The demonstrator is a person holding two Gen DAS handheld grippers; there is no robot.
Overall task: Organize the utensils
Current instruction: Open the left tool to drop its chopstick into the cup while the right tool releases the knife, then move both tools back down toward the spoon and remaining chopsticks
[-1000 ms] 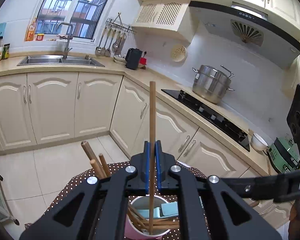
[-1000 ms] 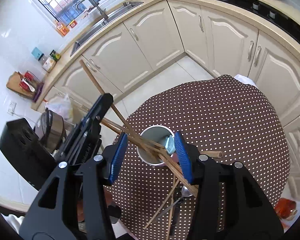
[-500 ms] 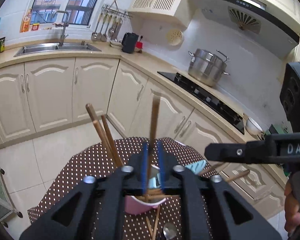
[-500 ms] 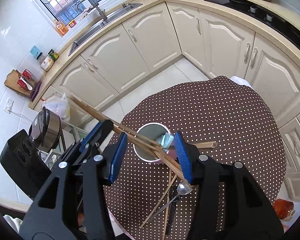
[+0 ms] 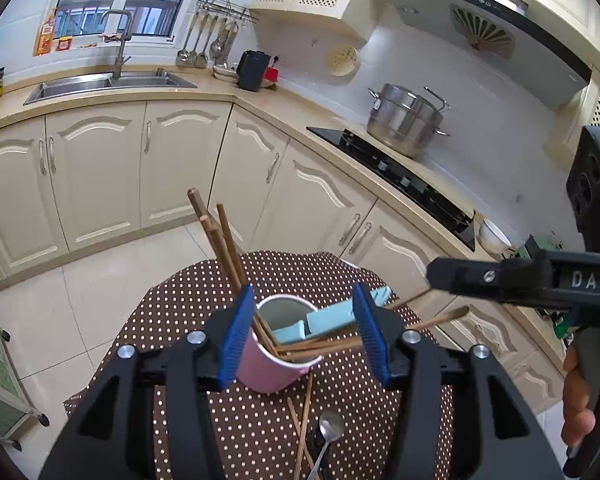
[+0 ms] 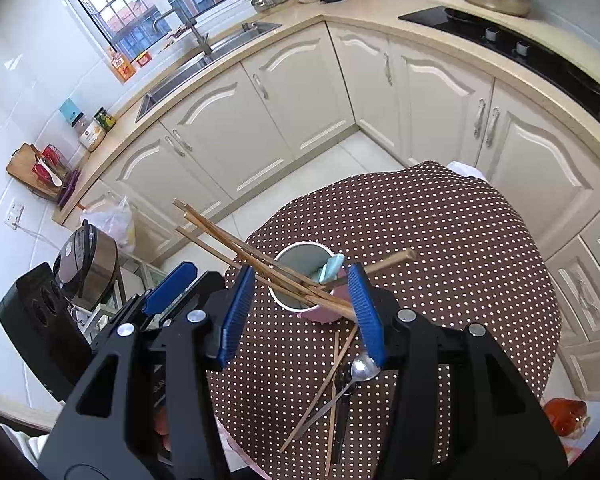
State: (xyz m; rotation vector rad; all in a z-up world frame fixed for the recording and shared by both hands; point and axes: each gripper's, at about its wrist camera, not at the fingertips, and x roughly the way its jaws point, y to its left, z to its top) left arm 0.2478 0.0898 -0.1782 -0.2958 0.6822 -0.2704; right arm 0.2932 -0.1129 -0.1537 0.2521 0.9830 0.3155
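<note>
A pink cup (image 5: pixel 266 372) stands on the brown dotted table (image 5: pixel 180 312) and holds several wooden chopsticks (image 5: pixel 224 248) and light blue utensils (image 5: pixel 332 314). It also shows in the right wrist view (image 6: pixel 324 314), with chopsticks (image 6: pixel 220 236) leaning out to the left. My left gripper (image 5: pixel 304 332) is open and empty just above the cup. My right gripper (image 6: pixel 300 316) is open and empty, hovering over the cup. Loose chopsticks (image 6: pixel 332 384) and a metal spoon (image 6: pixel 362 368) lie on the table in front of the cup.
The table's edge drops to a tiled floor (image 5: pixel 80 292). Cream cabinets (image 5: pixel 100 168) and a counter with a sink (image 5: pixel 108 84), a hob (image 5: pixel 400 184) and a steel pot (image 5: pixel 404 120) run behind. A rice cooker (image 6: pixel 88 264) stands at the left.
My left gripper has let go of the chopstick it held upright, which now rests in the cup, and its jaws have opened wide. Both grippers have drawn back from the cup.
</note>
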